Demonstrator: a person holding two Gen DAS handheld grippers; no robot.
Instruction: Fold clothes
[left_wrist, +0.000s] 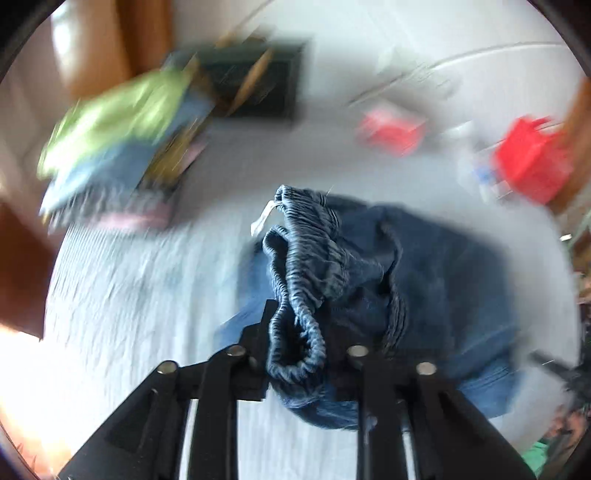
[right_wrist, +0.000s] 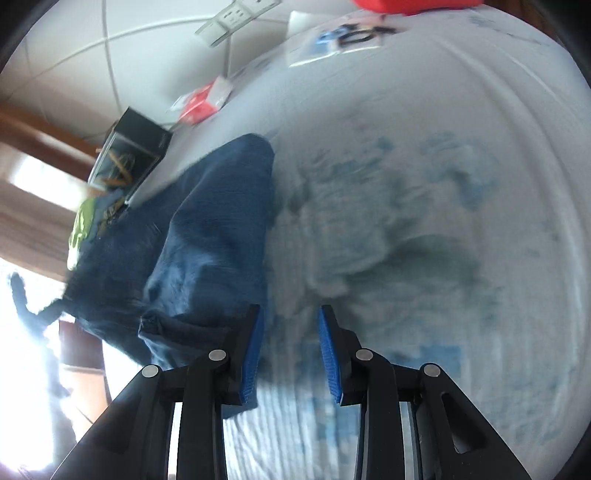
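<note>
Dark blue denim pants (left_wrist: 424, 266) lie bunched on a white and blue bedspread (left_wrist: 129, 295). My left gripper (left_wrist: 295, 332) is shut on their gathered elastic waistband (left_wrist: 295, 266), which stands up between the fingers. In the right wrist view the same pants (right_wrist: 207, 240) lie to the left of my right gripper (right_wrist: 290, 347), which is open and empty just above the bedspread (right_wrist: 424, 221). Its left finger (right_wrist: 251, 354) is next to the pants' edge. Both views are blurred by motion.
A stack of folded clothes, green on top (left_wrist: 118, 140), sits at the back left. A dark box (left_wrist: 258, 81) stands behind it. Red items (left_wrist: 532, 158) and small packages (left_wrist: 391, 129) lie at the back right. A tiled wall with a socket (right_wrist: 236, 18) lies beyond the bed.
</note>
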